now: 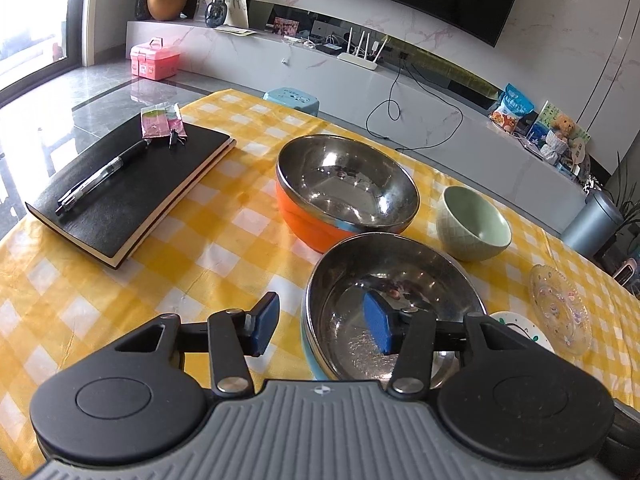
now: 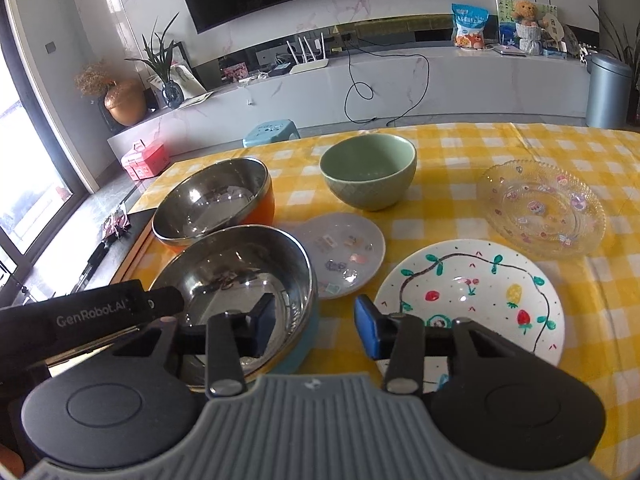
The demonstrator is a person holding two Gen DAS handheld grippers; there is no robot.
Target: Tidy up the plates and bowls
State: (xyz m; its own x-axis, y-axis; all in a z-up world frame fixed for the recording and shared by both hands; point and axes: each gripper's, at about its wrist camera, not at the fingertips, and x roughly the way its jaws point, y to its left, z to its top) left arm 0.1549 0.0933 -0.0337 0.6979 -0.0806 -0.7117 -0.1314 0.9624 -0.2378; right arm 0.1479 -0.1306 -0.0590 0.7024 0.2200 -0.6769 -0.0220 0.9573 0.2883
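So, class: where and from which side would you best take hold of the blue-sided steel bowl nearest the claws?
Grip the thin rim of the blue-sided steel bowl at its near edge, one finger inside and one outside, coming down from above. Its wall is too wide and curved to span. The left claw, open, already straddles the rim: one pad is inside the bowl, the other outside.

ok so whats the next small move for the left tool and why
Probably close the left tool on the blue bowl. It is open, one finger inside the bowl and one outside, straddling the near-left rim, so a pinch there looks ready. The orange bowl just behind seems a fit for nesting.
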